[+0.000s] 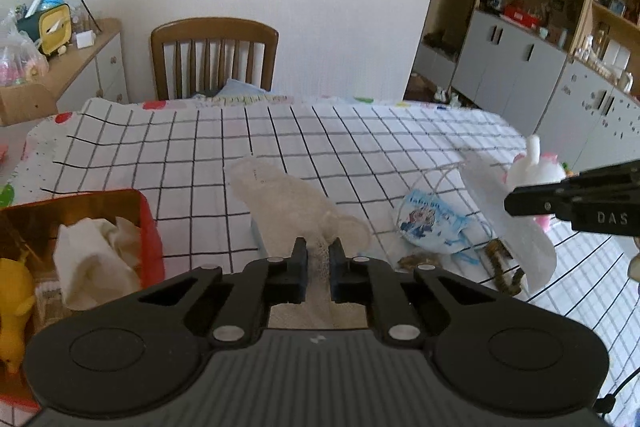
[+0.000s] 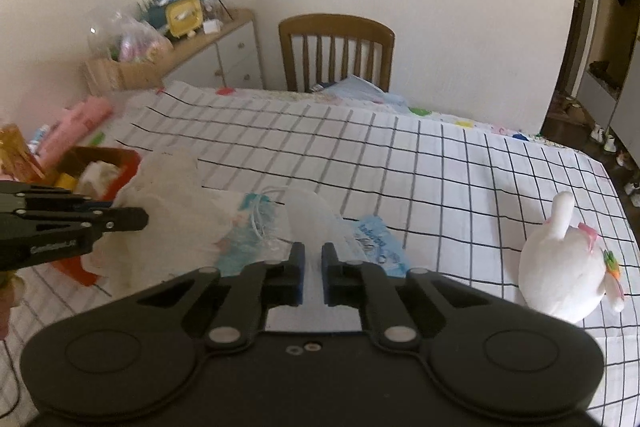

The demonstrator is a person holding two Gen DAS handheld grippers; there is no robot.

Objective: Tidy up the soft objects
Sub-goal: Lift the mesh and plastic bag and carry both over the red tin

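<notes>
Pinching a white mesh cloth (image 1: 292, 203), the left gripper (image 1: 318, 259) is clamped on its near end above the checked tablecloth (image 1: 200, 147). A translucent sheet (image 2: 316, 215) is gripped by the right gripper (image 2: 313, 263); its far edge is blurred.

The right tongs (image 2: 312, 254) were pinched shut on a thin white sheet (image 2: 310, 215) raised over the checked worktop (image 2: 440, 167). At the left edge the left tongs (image 2: 132, 219) gripped a white mesh cloth (image 2: 168, 195). A white plush toy (image 2: 564, 267) sat at the right.
</notes>
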